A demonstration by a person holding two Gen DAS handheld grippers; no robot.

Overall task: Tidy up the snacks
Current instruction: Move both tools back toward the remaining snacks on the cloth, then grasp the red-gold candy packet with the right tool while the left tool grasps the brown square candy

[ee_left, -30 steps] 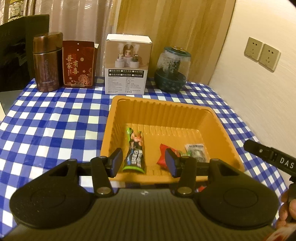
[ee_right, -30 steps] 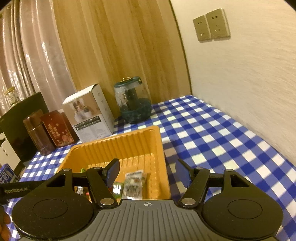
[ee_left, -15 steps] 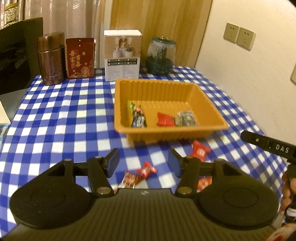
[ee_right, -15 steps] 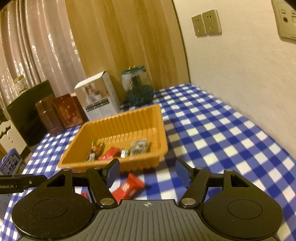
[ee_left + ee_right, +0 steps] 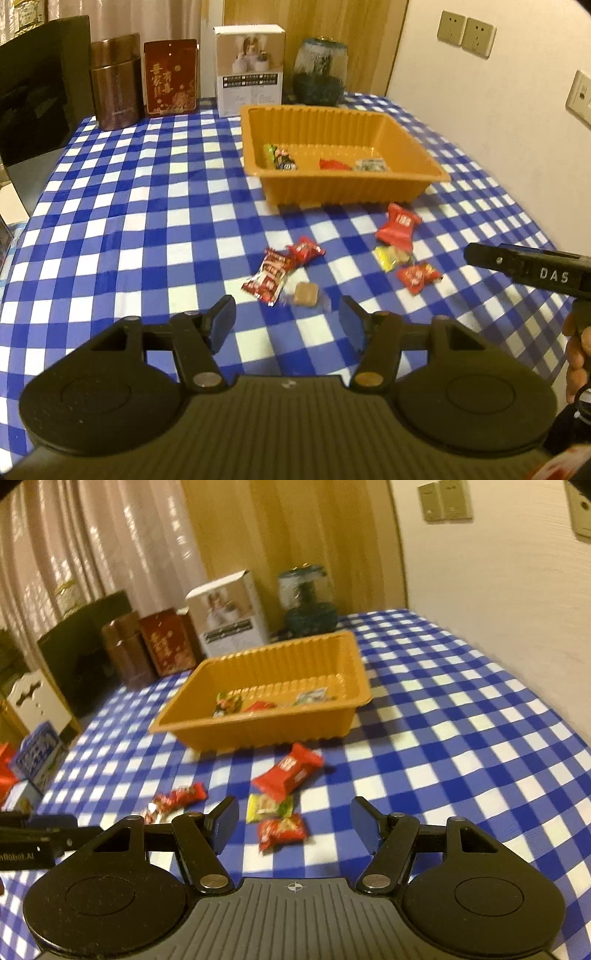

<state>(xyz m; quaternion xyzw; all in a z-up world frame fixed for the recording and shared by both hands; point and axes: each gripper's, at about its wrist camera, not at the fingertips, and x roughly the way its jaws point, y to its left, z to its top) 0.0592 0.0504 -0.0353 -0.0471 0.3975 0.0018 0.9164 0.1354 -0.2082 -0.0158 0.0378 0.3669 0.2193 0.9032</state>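
Both of your grippers are hanging above the tabletop (image 5: 147,206) with nothing in them. The left gripper (image 5: 287,323) has its jaws spread wide, and so does the right gripper (image 5: 293,821), which pokes into the left view from the right as a black bar.

The orange tray (image 5: 369,118) sits toward the back of the blue-and-white checked cloth, and it's already got a few snacks inside: a green-and-dark packet (image 5: 279,158), a red wrapper (image 5: 333,164) and a silvery one (image 5: 371,164).

Loose snacks lie on the cloth in front of the tray. Nearest your left gripper is a brown caramel-looking square (image 5: 306,294), just beside a long red packet (image 5: 269,277) and a small red candy (image 5: 306,250). Over toward the right there's a bigger red pack (image 5: 398,225) near the tray's front wall, with a yellow packet (image 5: 392,256) touching it and another small red candy (image 5: 418,277) just beside that. In the right view that last red candy sits right ahead of the open jaws.
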